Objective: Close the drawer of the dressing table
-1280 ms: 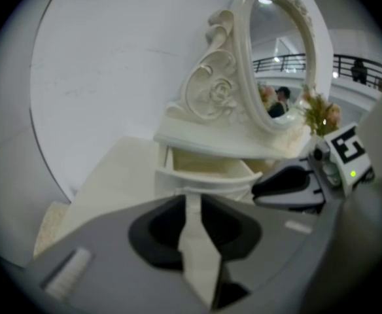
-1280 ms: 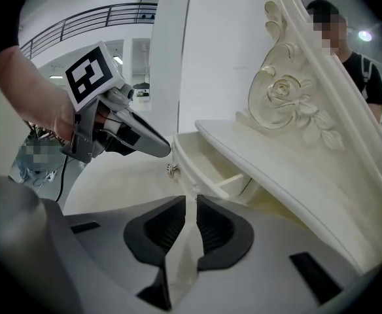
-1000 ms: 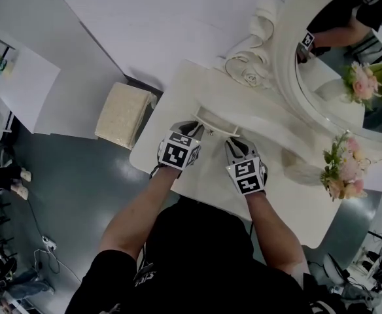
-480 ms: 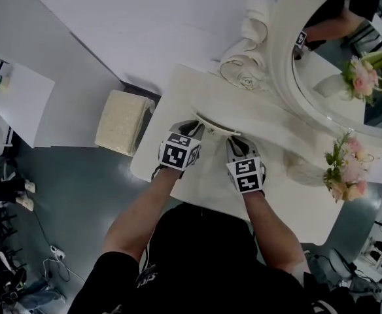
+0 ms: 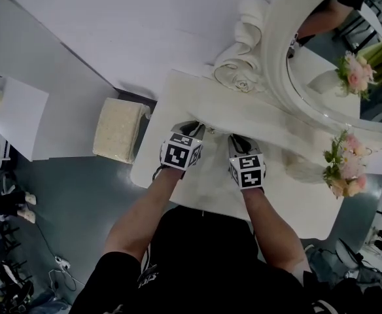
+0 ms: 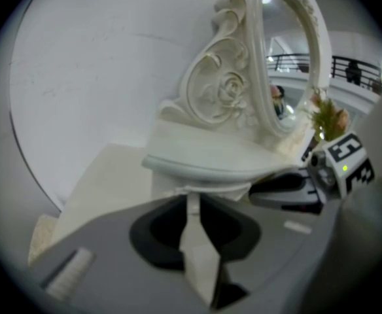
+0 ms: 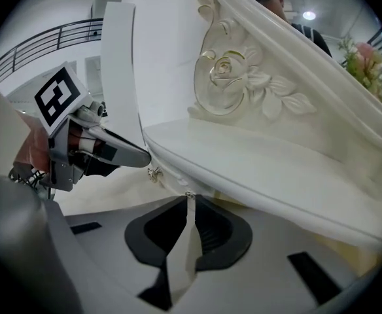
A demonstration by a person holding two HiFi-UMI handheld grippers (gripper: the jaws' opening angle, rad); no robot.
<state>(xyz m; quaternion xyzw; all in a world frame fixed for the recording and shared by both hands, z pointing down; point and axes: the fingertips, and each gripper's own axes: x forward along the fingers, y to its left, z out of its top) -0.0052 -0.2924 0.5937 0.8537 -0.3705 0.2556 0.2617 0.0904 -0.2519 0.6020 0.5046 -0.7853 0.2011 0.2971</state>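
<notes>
we see the drawer (image 7: 171,174) at the foot of the mirror (image 5: 348,57), pushed in under the small shelf there, above the tabletop (image 5: 289,198). our left tool (image 5: 194,128) and right tool (image 5: 235,138) stand side by side in front of the mirror, tips against the drawer front. the left tool's jaws are together; the right's have just been closing and are together too, nothing between them.
</notes>
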